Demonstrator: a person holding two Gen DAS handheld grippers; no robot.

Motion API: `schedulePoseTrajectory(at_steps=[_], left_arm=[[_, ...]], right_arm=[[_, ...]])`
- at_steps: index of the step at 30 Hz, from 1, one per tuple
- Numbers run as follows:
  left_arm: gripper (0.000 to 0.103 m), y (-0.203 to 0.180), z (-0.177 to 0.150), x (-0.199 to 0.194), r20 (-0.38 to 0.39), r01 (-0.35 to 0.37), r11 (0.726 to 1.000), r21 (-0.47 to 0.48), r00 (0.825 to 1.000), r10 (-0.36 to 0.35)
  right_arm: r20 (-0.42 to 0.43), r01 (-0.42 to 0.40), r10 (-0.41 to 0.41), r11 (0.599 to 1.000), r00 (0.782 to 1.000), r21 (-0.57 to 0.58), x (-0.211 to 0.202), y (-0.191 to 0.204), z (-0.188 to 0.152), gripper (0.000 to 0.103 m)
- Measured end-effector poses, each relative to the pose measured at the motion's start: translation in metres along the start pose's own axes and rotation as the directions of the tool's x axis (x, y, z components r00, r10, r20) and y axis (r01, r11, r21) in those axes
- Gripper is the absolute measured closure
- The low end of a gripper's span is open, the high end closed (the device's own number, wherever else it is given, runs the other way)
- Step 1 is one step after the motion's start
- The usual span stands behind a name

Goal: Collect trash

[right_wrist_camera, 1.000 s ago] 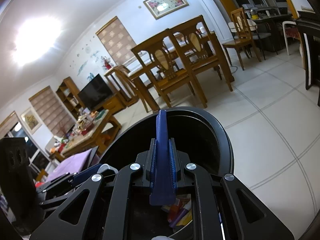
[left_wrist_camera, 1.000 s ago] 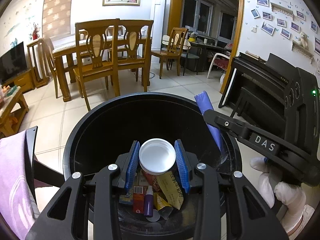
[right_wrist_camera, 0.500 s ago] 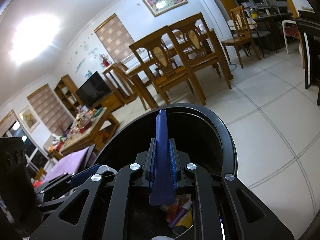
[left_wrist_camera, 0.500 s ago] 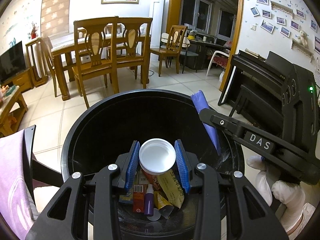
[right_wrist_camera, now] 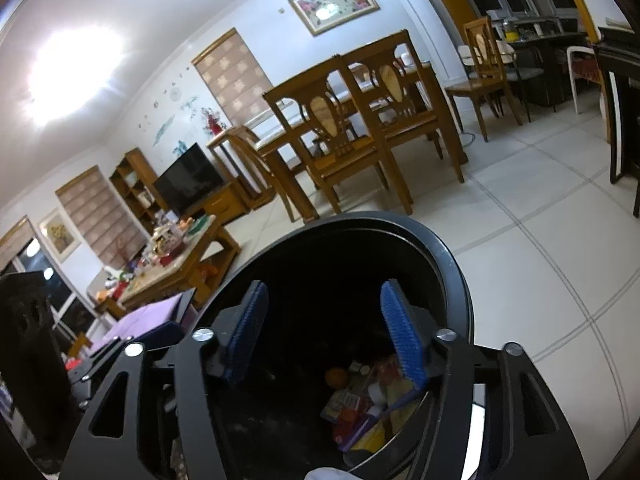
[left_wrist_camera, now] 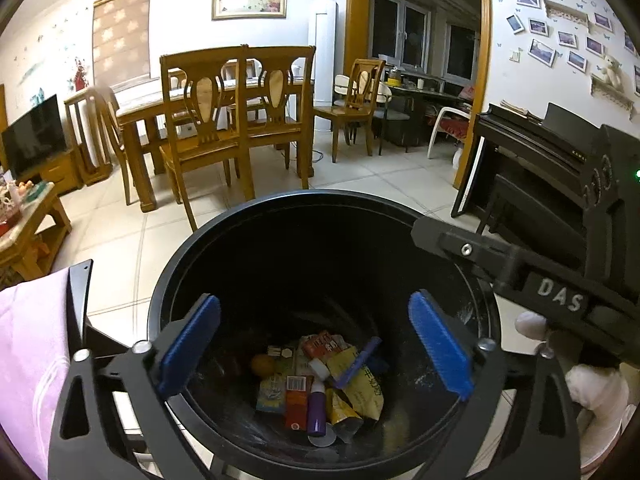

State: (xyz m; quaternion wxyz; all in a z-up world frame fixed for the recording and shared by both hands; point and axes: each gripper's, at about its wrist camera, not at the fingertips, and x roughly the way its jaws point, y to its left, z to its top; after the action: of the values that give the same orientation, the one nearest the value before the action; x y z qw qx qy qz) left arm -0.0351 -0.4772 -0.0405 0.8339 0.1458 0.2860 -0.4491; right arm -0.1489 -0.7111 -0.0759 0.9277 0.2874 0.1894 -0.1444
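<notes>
A black trash bin point(left_wrist_camera: 320, 200) stands on the tiled floor right below both grippers. Its bottom holds a pile of trash point(left_wrist_camera: 320, 388): cartons, yellow wrappers, a purple bottle, an orange. A blue strip point(left_wrist_camera: 358, 362) lies slanted on the pile. My left gripper point(left_wrist_camera: 316, 346) hangs over the bin mouth, jaws opening wide, nothing between the blue pads point(left_wrist_camera: 192, 344). My right gripper point(right_wrist_camera: 324, 336) is over the bin point(right_wrist_camera: 452, 264) too, jaws opening and empty, with the trash point(right_wrist_camera: 368, 404) beneath it. From the right it reaches over the rim as the right gripper point(left_wrist_camera: 520, 280), held by a white-gloved hand point(left_wrist_camera: 592, 384).
A wooden dining table with chairs point(left_wrist_camera: 224, 120) stands beyond the bin. A low coffee table point(left_wrist_camera: 24, 224) with clutter and a TV point(left_wrist_camera: 34, 136) are at the left, a black piano point(left_wrist_camera: 540, 168) at the right. Purple cloth point(left_wrist_camera: 28, 360) lies close at the left.
Both grippers have opened over the bin. The white lid has left the left jaws and the blue strip the right jaws; the strip now lies on the trash inside.
</notes>
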Motion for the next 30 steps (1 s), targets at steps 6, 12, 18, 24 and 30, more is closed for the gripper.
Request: schedulePoseTrajectory(at_steps=[6, 12, 18, 24, 30], left_arm=[[0.005, 0.001, -0.003, -0.004, -0.044, 0.031, 1.0, 0.006, 0.999, -0.03], [0.005, 0.02, -0.008, -0.033, -0.044, 0.009, 0.998, -0.057, 0.999, -0.012], [0.005, 0.066, -0.019, -0.094, 0.01, -0.114, 0.983, -0.143, 0.993, 0.116], [0.005, 0.128, -0.046, -0.176, 0.076, -0.271, 0.926, -0.263, 0.951, 0.299], [0.005, 0.185, -0.089, -0.26, 0.11, -0.399, 0.842, -0.363, 0.879, 0.464]], right_arm=[[0.029, -0.003, 0.003, 1.0, 1.0, 0.015, -0.02, 0.009, -0.008, 0.022], [0.049, -0.027, 0.024, 0.998, 0.999, 0.054, -0.041, 0.026, -0.013, 0.005], [0.044, -0.053, 0.053, 0.999, 0.998, 0.002, -0.057, 0.084, -0.017, 0.005], [0.017, -0.137, 0.141, 0.983, 0.99, -0.121, -0.06, 0.174, -0.037, 0.005], [-0.008, -0.245, 0.254, 0.925, 0.967, -0.29, -0.063, 0.294, -0.083, 0.005]])
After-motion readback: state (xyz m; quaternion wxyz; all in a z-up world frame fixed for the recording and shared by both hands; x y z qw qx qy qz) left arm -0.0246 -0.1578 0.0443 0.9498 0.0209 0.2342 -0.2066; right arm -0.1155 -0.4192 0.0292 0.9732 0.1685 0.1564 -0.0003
